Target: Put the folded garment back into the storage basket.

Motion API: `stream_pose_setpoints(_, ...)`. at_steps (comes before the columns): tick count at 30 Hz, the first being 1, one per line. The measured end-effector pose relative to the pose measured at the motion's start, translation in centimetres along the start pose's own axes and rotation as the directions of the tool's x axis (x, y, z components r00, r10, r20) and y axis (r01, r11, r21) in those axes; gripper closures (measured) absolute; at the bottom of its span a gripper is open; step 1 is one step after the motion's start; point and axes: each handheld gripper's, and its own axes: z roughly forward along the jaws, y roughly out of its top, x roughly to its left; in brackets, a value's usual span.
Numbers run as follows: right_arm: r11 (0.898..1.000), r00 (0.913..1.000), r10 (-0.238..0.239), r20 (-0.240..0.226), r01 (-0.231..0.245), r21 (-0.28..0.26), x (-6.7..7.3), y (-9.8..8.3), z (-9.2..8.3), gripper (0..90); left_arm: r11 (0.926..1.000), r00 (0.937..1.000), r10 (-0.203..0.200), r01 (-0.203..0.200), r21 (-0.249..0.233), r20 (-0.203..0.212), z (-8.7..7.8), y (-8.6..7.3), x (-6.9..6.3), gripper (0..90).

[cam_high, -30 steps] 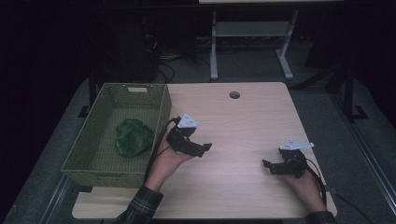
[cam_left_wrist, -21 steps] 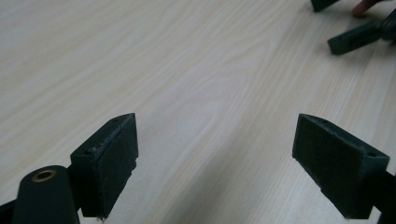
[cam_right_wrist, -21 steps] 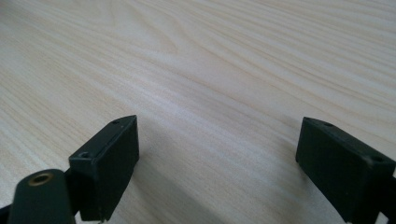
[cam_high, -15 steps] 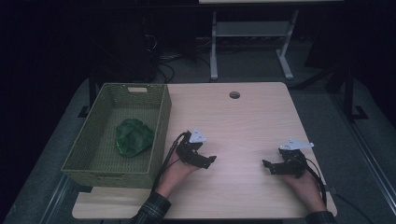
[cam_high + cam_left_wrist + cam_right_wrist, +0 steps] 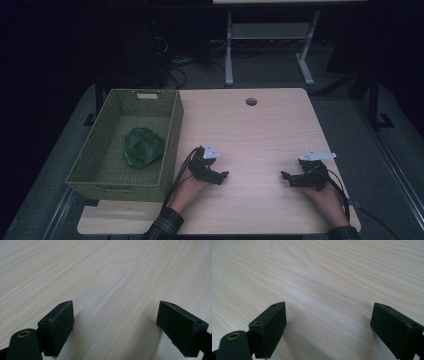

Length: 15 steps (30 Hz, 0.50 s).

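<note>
A green crumpled cloth point(image 5: 143, 146) lies inside the olive woven basket point(image 5: 172, 131) at the table's left side. My left gripper point(image 5: 220, 176) rests low on the wooden table point(image 5: 250, 135) just right of the basket's near corner, jaws wide apart with bare wood between them point(image 5: 115, 322). My right gripper point(image 5: 287, 178) sits near the table's front right, also open over bare wood point(image 5: 328, 325), pointing left toward the middle. Both hands hold the grippers from the near edge.
A round cable hole point(image 5: 251, 102) sits near the table's far edge. A grey metal frame point(image 5: 267, 35) and cables stand on the dark floor beyond the table. Bare wood lies between the two grippers.
My left gripper has drawn back from beside the basket toward the near edge and slightly right, lowering onto the table. The right gripper has stayed put.
</note>
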Motion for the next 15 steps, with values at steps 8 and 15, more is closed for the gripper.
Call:
stream_pose_setpoints(8,1.000,1.0000,0.000,0.000,0.000,0.001,0.00,-0.01,0.00,12.8,1.0000,1.0000,0.003,-0.003,-0.006,0.002,0.03,-0.08,0.00,13.7)
stream_pose_setpoints(15,1.000,1.0000,0.002,0.000,-0.002,0.000,0.02,-0.01,0.00,12.8,1.0000,1.0000,0.001,-0.001,-0.008,0.002,0.04,-0.09,-0.01,13.8)
